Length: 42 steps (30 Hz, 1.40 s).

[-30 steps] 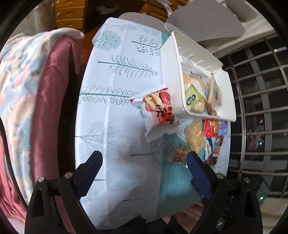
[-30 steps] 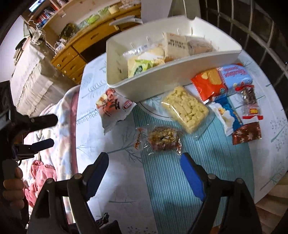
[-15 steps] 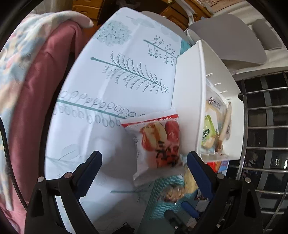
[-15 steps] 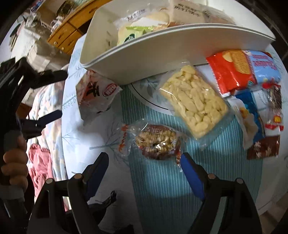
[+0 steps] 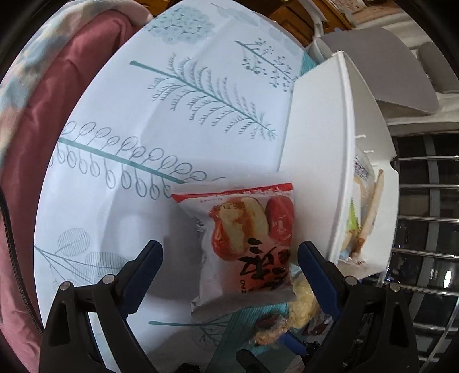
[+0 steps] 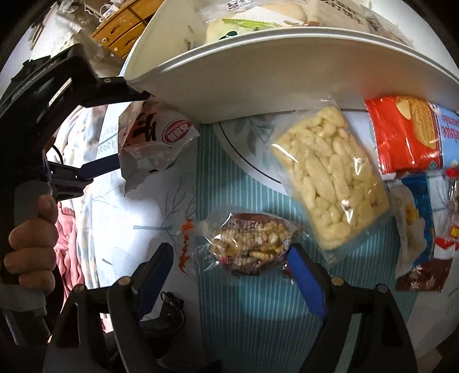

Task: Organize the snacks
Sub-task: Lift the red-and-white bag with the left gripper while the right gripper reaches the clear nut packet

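Note:
A red and white snack packet (image 5: 249, 246) lies flat on the tablecloth against the side of a white bin (image 5: 315, 160). My left gripper (image 5: 229, 252) hangs open over it, blue fingers (image 5: 315, 269) on either side and clear of the packet. In the right wrist view a clear-wrapped nut cake (image 6: 249, 244) lies on the striped cloth. Around that cake my right gripper (image 6: 229, 258) is open too, without pressing it. The same red and white packet (image 6: 155, 140) shows at the left, under the bin (image 6: 258, 83), with the left gripper's fingers (image 6: 100, 167) beside it.
Right of the nut cake lie a clear bag of pale puffs (image 6: 330, 178), a red biscuit pack (image 6: 407, 134) and several small packets (image 6: 418, 229). The bin holds several snacks (image 6: 249, 25). A pink blanket (image 5: 37, 137) hangs off the table's left edge. A hand (image 6: 31, 246) grips the left tool.
Both grippers have sunk closer to the table. The red and white packet now sits between the left fingers, the nut cake between the right ones. Both stayed open.

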Each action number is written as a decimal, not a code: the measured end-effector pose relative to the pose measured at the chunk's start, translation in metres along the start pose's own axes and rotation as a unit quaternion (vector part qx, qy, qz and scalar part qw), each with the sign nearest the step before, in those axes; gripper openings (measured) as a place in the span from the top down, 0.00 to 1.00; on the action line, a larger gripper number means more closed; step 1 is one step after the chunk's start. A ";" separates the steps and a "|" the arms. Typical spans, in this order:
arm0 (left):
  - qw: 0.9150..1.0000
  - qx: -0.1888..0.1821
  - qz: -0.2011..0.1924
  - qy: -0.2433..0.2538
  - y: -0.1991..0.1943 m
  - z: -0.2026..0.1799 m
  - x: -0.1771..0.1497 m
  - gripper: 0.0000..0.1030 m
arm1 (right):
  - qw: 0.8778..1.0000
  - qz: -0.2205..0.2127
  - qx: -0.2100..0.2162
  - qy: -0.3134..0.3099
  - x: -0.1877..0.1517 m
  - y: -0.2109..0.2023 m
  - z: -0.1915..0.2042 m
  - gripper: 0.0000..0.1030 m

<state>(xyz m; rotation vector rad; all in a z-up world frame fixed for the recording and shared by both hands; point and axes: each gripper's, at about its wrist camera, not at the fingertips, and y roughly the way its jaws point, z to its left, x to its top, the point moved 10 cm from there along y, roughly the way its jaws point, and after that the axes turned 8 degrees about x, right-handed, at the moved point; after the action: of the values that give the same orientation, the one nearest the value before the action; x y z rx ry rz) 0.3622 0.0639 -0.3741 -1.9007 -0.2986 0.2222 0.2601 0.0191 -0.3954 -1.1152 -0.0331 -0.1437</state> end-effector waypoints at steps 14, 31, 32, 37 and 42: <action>1.000 0.005 0.005 -0.016 0.014 -0.005 -0.001 0.25 | 1.000 -0.005 -0.018 -0.023 0.020 -0.008 0.001 0.42; 0.998 -0.007 0.056 -0.006 0.008 0.016 -0.044 0.49 | 0.997 0.020 -0.072 -0.003 0.000 0.001 0.019 0.43; 0.998 -0.005 0.059 -0.005 0.005 0.021 -0.050 0.49 | 0.997 0.022 -0.073 0.001 -0.004 0.002 0.022 0.43; 0.998 -0.010 0.060 0.004 -0.011 0.037 -0.073 0.49 | 0.998 0.036 -0.044 0.041 -0.027 0.009 0.036 0.43; 0.999 -0.019 0.048 0.014 -0.038 0.056 -0.091 0.49 | 0.996 0.039 -0.025 0.073 -0.048 0.010 0.048 0.58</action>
<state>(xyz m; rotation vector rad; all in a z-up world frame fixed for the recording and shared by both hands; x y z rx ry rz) 0.2555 0.0979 -0.3570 -1.9561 -0.1947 0.2544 0.2157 0.0714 -0.3878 -1.1521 0.1455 -0.1566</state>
